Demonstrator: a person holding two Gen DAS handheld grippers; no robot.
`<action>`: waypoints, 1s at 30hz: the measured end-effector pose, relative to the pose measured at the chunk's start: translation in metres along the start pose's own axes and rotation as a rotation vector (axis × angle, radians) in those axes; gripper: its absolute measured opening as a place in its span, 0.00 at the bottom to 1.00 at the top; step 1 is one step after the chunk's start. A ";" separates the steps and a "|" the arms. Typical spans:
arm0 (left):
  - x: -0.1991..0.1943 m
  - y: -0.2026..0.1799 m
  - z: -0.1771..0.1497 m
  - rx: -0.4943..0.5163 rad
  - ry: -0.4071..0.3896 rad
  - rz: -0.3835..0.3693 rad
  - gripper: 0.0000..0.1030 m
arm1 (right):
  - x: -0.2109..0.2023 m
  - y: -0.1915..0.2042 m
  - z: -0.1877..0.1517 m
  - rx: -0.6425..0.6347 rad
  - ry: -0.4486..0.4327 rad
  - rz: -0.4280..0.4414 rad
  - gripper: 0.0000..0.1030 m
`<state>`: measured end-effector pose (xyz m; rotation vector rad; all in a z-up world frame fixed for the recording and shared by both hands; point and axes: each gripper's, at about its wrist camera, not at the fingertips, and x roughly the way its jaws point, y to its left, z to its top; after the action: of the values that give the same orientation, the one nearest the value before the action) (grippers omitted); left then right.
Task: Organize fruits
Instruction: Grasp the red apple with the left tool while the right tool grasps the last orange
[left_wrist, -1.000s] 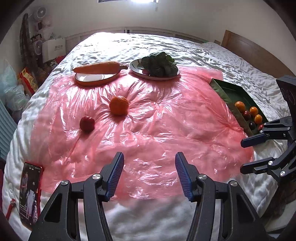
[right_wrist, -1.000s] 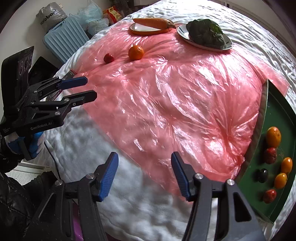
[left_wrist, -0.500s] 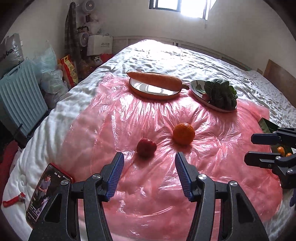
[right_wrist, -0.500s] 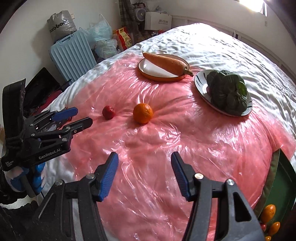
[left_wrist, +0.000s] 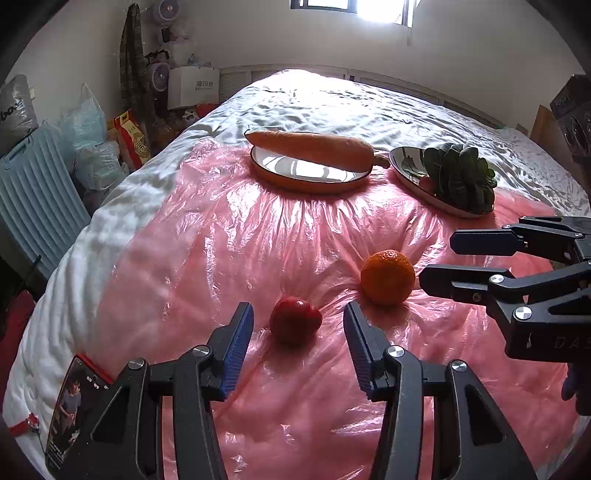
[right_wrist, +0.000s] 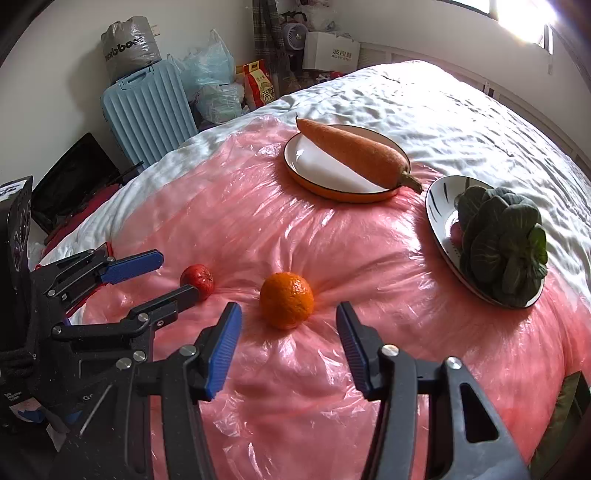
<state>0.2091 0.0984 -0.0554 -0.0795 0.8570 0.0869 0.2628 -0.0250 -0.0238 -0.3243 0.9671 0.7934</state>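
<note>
A small red fruit (left_wrist: 294, 320) lies on the pink plastic sheet (left_wrist: 221, 258), just ahead of my open left gripper (left_wrist: 298, 325), between its fingertips. An orange (left_wrist: 387, 272) lies to its right. In the right wrist view the orange (right_wrist: 286, 300) sits just ahead of my open right gripper (right_wrist: 288, 325), level with its fingertips, and the red fruit (right_wrist: 198, 277) is left of it by the left gripper (right_wrist: 173, 275). The right gripper (left_wrist: 437, 260) shows at the right of the left wrist view, beside the orange.
A carrot (left_wrist: 310, 148) lies across an orange-rimmed plate (left_wrist: 306, 177). A leafy green (left_wrist: 460, 177) sits on a silver plate (left_wrist: 406, 162). A phone (left_wrist: 74, 406) lies at the bed's left edge. A blue suitcase (right_wrist: 147, 110) and bags stand beside the bed. A green tray corner (right_wrist: 569, 406) shows at right.
Both grippers have moved forward and left across the sheet, away from the green tray; the left one now brackets the red fruit and the right one faces the orange. Both stayed open.
</note>
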 end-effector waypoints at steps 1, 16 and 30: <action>0.001 0.000 -0.001 0.005 0.001 0.002 0.43 | 0.004 0.000 0.001 -0.005 0.005 -0.004 0.74; 0.022 -0.003 -0.002 0.052 0.047 -0.021 0.42 | 0.041 0.003 0.014 -0.069 0.068 -0.014 0.68; 0.030 -0.008 -0.005 0.089 0.066 -0.022 0.36 | 0.065 0.000 0.013 -0.024 0.124 0.053 0.67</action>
<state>0.2259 0.0913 -0.0809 -0.0086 0.9243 0.0252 0.2913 0.0121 -0.0708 -0.3727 1.0867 0.8412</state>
